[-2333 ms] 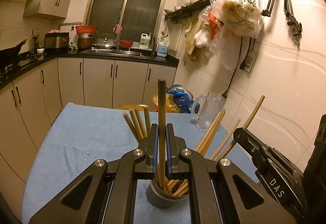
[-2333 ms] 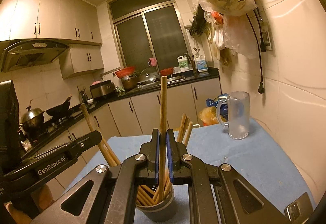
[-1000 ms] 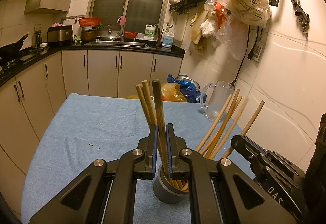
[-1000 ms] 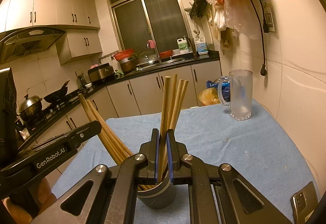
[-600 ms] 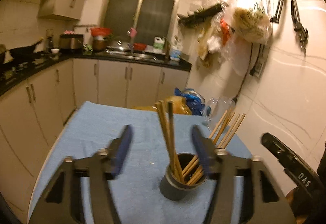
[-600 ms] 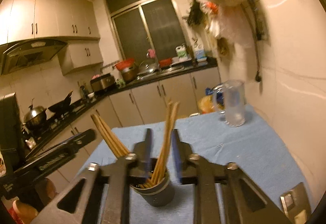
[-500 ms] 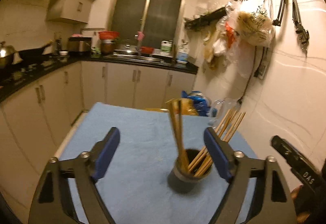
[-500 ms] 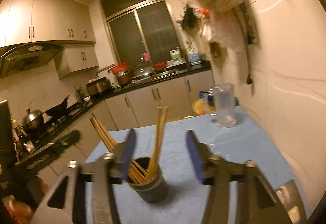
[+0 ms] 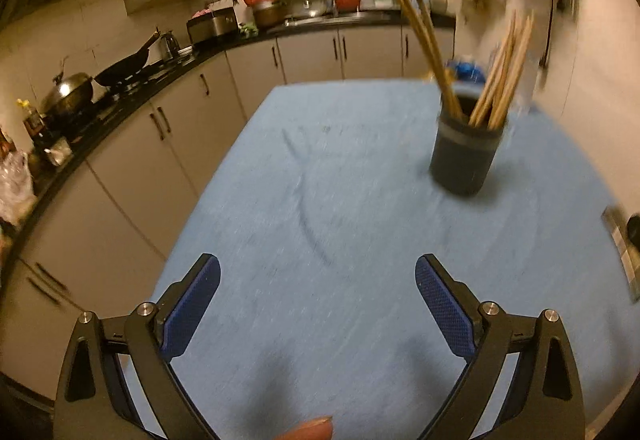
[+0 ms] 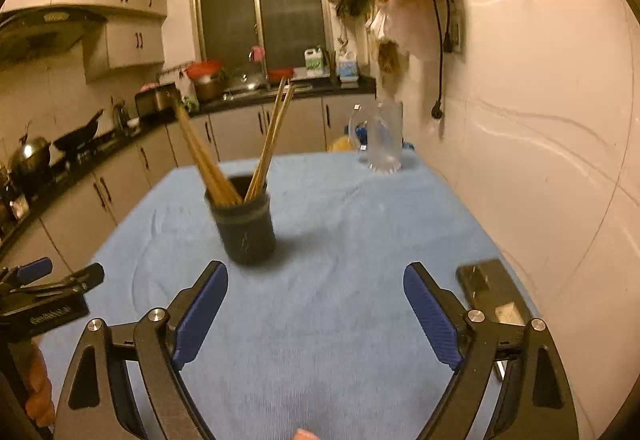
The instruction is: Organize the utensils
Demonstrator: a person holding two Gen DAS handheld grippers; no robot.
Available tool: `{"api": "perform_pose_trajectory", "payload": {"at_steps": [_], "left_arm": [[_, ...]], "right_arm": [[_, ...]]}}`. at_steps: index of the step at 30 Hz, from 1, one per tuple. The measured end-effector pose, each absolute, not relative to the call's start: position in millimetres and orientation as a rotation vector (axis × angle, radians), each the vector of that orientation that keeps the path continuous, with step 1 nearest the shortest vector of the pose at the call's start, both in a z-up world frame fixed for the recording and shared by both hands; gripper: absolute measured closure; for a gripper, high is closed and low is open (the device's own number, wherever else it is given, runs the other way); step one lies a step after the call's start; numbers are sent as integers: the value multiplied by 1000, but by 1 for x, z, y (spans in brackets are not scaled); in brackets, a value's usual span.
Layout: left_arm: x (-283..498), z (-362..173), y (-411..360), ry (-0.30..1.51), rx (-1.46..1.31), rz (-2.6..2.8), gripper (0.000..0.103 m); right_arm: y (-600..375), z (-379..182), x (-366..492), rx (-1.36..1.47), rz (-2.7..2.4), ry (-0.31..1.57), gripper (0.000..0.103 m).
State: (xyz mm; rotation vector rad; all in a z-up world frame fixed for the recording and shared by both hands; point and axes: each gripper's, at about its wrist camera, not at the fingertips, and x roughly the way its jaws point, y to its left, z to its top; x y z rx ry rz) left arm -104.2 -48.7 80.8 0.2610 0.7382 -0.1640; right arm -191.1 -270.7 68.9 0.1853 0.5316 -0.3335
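Note:
A dark round holder stands on the blue table cloth with several wooden chopsticks leaning in it. It also shows in the right wrist view, with its chopsticks fanned left and right. My left gripper is open and empty, low over the cloth, well short and left of the holder. My right gripper is open and empty, just short and right of the holder. The left gripper's tip shows at the right wrist view's left edge.
A clear glass mug stands at the table's far right corner. A dark phone lies on the cloth near the right wall, also seen in the left wrist view. Kitchen cabinets and counter run along the left and back.
Both grippers were shut on a chopstick over the holder, then opened and let go. Both have pulled back and down from the holder, the left one swinging to the left.

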Motion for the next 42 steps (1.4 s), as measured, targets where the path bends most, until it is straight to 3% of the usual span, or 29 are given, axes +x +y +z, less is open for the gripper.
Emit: {"api": "perform_pose_trajectory", "payload": {"at_steps": [42], "left_arm": [[-116,63,-47,715,268,-146,5]], "right_arm": [[-257,39,-172,138,-374,629,11]]}}
